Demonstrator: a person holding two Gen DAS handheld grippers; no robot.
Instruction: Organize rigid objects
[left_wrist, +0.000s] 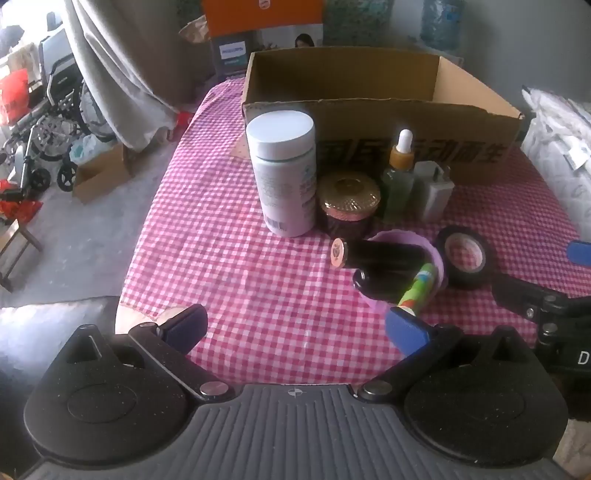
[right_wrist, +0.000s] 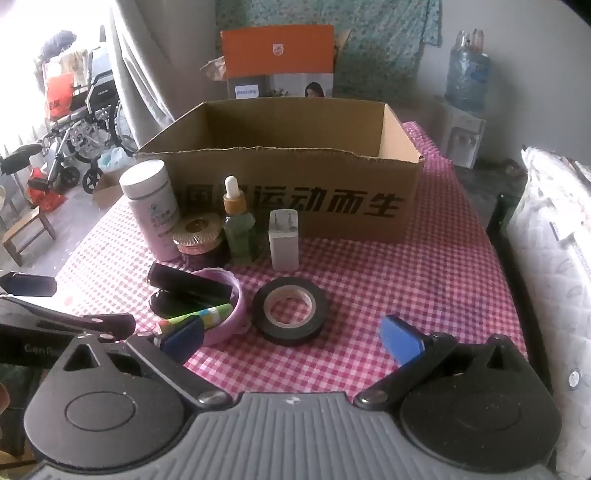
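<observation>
Clutter sits at the centre of both views on the checked tabletop (right_wrist: 424, 266), in front of the empty cardboard box (right_wrist: 291, 206): white bottle (right_wrist: 151, 210), dropper bottle (right_wrist: 238, 225), charger (right_wrist: 283, 240), tape roll (right_wrist: 290, 310) and a purple dish (right_wrist: 225, 306) of small things. Both the left tool (left_wrist: 295, 325) and the right tool (right_wrist: 291, 338) are spread and hold nothing, so this looks like the opening step. A likely next move is lowering the right tool over the tape roll just ahead of it, closing, then lifting it into the box.

Cardboard box (right_wrist: 288, 192) front reads "运动而生"; orange-grey carton (right_wrist: 277, 62) behind it says "PHILIPS"
</observation>
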